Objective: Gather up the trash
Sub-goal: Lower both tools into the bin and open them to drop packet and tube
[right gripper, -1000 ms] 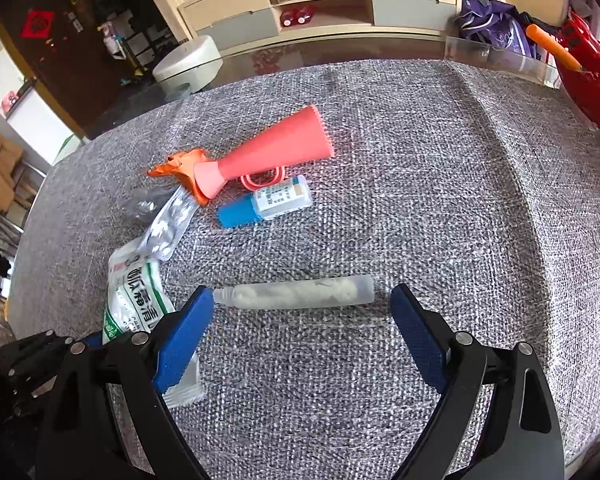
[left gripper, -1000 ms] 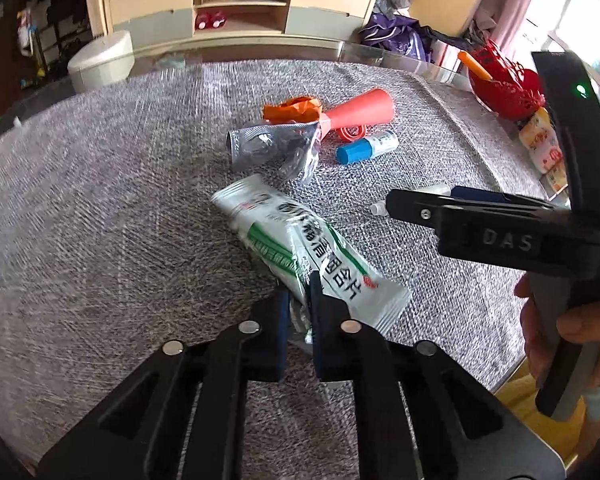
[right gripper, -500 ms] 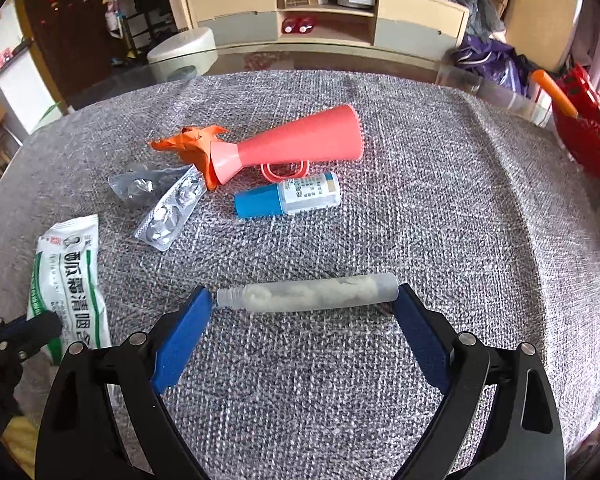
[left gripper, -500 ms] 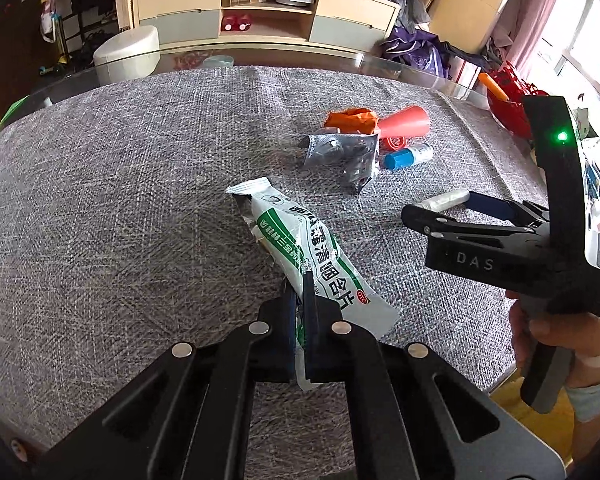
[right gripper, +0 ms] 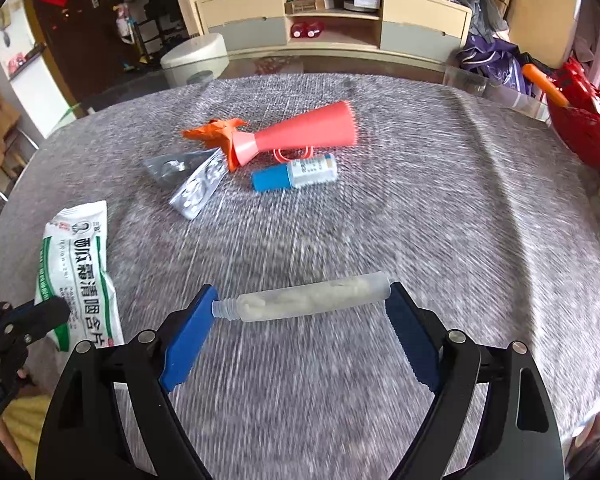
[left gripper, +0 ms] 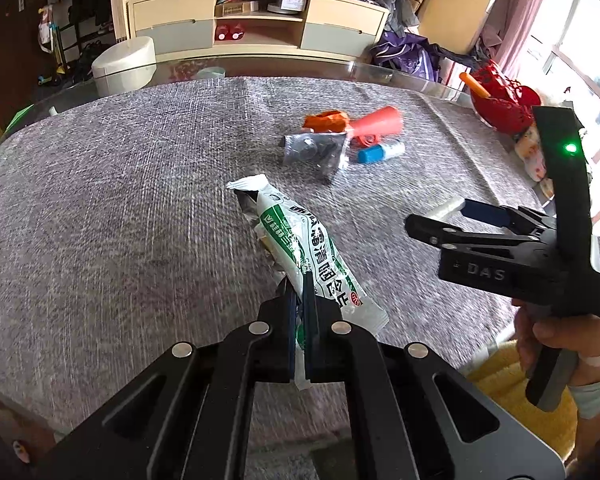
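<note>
L wrist view – item 1: left tool (left gripper: 298,300), clenched on the green-white sachet (left gripper: 300,248). We have it pinched near its lower end, edge-on between the pads; the top end sticks out over the grey cloth of the bench (left gripper: 120,200). We judge the grip ok but thin: keep the squeeze on, carry smooth, no flicking or the foil may slip out. Item 2: right tool (left gripper: 452,224) seen from the side, held by a hand (left gripper: 548,336), w/ one end of the clear tube (left gripper: 444,210) showing by its tips

R wrist view – item 3: right tool (right gripper: 300,332), jaws wide and just been closing in; clear tube (right gripper: 312,300) lies crosswise between them, nozzle end touching the left pad, flat end at the right pad. We read this as an end-to-end grip, just made or nearly so. Risk: round plastic held by its ends can pivot or pop out. We'd close firm, keep the tube square to the pads, lift slow, check it comes up w/ us. Item 4, not yet collected, well apart from both tools: coral horn (right gripper: 300,132), orange scrap (right gripper: 212,132), blister packs (right gripper: 192,184), blue-cap bottle (right gripper: 296,174). Red basket (right gripper: 580,120) at far right edge; no bin in view, so we can't tell the drop spot
</note>
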### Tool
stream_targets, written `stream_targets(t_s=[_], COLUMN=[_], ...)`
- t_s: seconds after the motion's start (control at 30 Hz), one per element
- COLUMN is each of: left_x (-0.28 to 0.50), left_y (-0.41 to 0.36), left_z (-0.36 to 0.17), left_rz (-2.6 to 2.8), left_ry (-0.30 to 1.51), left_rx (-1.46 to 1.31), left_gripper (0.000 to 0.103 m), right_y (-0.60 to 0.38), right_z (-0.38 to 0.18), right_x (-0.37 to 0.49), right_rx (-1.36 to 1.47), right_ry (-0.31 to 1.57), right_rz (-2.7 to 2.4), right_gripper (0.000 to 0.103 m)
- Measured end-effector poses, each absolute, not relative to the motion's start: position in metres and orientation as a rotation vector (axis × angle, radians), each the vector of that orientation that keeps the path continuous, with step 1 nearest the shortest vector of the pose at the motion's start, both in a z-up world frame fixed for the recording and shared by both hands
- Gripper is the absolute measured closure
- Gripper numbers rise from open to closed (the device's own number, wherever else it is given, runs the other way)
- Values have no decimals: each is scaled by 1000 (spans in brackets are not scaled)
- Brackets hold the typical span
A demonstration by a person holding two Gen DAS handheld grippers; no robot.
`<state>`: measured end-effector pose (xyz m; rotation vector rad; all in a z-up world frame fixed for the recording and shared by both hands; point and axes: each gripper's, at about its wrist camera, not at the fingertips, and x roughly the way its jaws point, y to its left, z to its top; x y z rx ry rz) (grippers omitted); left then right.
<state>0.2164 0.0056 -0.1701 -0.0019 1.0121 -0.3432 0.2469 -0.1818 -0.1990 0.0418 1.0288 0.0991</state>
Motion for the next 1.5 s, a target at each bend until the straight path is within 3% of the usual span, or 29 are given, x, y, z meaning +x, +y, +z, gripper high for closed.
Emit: stream_targets(t_s=[0.4,0.8,1.5], left_x=[132,56,50], left_y=[-5,-21,-41], left_z=[-155,-163,-293], left_rz=[-375,-429,-480], left_ry=[993,1018,1344], left_rx=[32,72,64], left_gripper=[102,102,102], right_y=[-204,-203,-192], right_z=[-174,-197,-295], right_x=[148,76,67], right_rx=[188,144,182], right_ry=[1047,1076,1307], right_rz=[223,197,144], right_gripper=[17,17,17])
